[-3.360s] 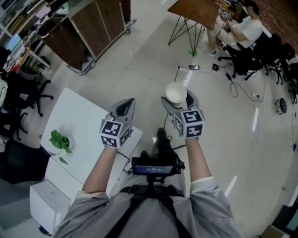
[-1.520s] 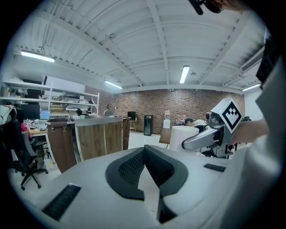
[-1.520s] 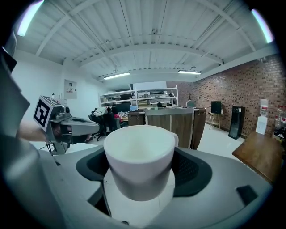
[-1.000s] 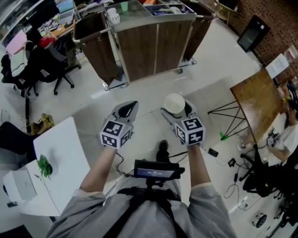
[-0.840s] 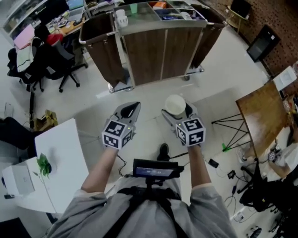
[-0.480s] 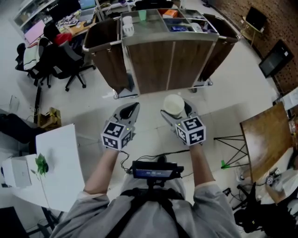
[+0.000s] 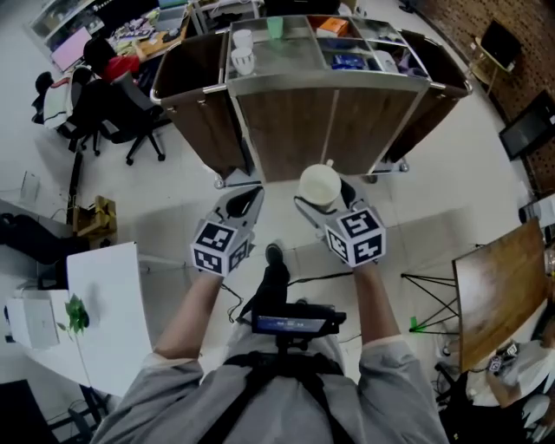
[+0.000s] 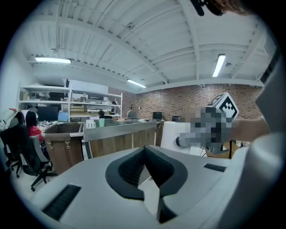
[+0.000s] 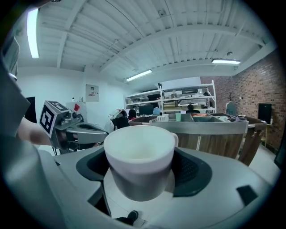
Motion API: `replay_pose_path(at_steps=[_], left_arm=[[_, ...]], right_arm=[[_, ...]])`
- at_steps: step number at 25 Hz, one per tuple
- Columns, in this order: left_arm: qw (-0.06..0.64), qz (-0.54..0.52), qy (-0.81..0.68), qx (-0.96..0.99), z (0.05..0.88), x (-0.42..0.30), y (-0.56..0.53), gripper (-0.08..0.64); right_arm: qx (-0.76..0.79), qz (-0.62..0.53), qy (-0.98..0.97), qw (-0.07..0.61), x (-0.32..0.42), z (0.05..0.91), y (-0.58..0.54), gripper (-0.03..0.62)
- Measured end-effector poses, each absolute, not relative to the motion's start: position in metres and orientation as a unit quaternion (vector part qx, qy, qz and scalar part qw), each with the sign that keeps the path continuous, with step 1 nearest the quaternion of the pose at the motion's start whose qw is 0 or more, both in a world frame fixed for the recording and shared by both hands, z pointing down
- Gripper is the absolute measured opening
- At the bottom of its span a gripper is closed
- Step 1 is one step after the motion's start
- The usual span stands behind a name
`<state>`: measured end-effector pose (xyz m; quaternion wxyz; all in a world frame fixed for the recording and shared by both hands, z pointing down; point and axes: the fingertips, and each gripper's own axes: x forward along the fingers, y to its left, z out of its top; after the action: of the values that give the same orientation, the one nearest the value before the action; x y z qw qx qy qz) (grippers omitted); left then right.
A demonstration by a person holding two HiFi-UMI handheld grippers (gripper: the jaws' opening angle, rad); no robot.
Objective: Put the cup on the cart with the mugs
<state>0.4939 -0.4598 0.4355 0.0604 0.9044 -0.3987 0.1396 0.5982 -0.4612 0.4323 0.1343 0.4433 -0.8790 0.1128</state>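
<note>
To my left stands one white bench (image 7: 113,321) with one small plant (image 7: 76,314) on it. The left tongs (image 7: 243,198) are pressed together on nothing. The right tongs (image 7: 323,194) are clamped on the one cup (image 7: 319,180), held upright in the air in front of the cart (image 7: 334,108). The cup is plain white, round and empty, with its handle turned away from me. At the left end of the cart's top I count two white mugs (image 7: 242,52), and one green cup (image 7: 275,26) just right of them.
</note>
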Motion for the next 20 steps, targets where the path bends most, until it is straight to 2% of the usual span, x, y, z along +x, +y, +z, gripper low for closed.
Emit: replay_pose_path(at_steps=[8,20], left_arm=[[0.072,0.122,-0.415,0.899,0.455,0.489,-0.591,0.0],[0.071,0.098,-0.409,0.904,0.409,0.473,-0.759,0.0]], right_arm=[[0.422,0.109,-0.884,0.169,0.59,0.449,-0.58,0.428],[0.409,0.078,-0.895,0.157,0.554,0.393,-0.76,0.428]])
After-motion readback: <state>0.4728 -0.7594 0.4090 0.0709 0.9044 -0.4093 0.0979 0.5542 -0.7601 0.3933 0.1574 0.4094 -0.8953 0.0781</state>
